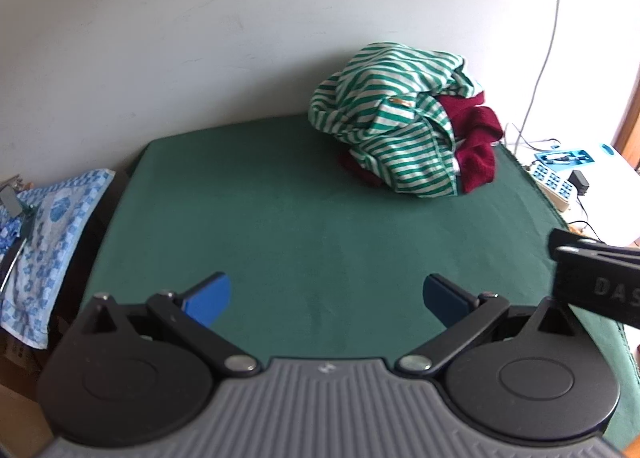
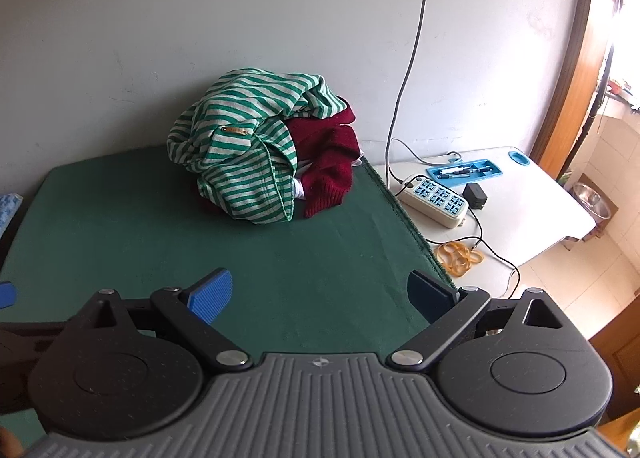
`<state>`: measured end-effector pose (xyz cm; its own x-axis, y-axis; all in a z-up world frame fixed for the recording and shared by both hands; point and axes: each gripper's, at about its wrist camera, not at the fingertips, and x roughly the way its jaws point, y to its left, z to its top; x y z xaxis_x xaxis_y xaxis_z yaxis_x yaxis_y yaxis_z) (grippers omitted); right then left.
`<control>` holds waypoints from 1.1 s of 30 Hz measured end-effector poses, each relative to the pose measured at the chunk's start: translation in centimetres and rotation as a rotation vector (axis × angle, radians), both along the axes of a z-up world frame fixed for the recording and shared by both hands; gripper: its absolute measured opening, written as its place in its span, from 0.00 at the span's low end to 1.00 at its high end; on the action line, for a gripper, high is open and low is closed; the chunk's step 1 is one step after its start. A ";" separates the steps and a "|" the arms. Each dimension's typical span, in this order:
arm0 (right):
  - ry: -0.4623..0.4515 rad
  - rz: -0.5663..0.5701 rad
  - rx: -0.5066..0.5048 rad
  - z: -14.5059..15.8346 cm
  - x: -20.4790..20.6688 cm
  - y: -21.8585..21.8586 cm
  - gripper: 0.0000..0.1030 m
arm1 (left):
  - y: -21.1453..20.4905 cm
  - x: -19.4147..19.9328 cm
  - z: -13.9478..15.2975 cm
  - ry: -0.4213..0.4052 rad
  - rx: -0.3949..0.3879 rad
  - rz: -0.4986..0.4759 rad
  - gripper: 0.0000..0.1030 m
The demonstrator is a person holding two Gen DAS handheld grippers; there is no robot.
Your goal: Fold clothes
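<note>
Green cloth (image 1: pixel 280 217) covers the table you work on, and the clothes sit in one heap at its far right corner, close to the wall: a striped top (image 1: pixel 394 133) lies over a red knit (image 1: pixel 478 145). Nothing is folded yet, by the look of it.

Your left gripper (image 1: pixel 326 298) hangs above the near edge with its fingers wide apart and nothing between them. Your right gripper (image 2: pixel 320 298) is the same, spread and empty, over the near right part of the table; the heap is well apart from both.

Watch these points as you go in:

- The striped top is wrapped partly around the red knit. Pinch too deep and you will likely lift both garments, so take only the upper striped layer.
- The heap lies near the right edge. A pull toward that side could drag cloth off the table and onto the power strip (image 2: pixel 436 197) and cable (image 2: pixel 492 250) on the white side table (image 2: pixel 540 217).
- The two grippers are near each other, so they may knock together if both reach for one spot.
- A hard tug could ruck the green cloth itself.
</note>
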<state>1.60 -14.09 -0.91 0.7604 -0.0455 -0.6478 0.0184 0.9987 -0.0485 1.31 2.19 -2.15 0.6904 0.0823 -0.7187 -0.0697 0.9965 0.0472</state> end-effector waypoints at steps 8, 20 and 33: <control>0.020 -0.006 -0.009 -0.5 0.5 0.4 0.93 | 0.7 0.6 0.3 -0.011 -0.021 0.017 1.00; 0.030 -0.026 0.002 -0.6 0.7 0.4 0.93 | 0.4 0.9 0.3 -0.017 -0.025 -0.007 1.00; 0.028 -0.036 -0.001 -0.8 0.8 0.4 0.93 | 0.3 1.1 0.4 -0.021 -0.019 -0.033 1.00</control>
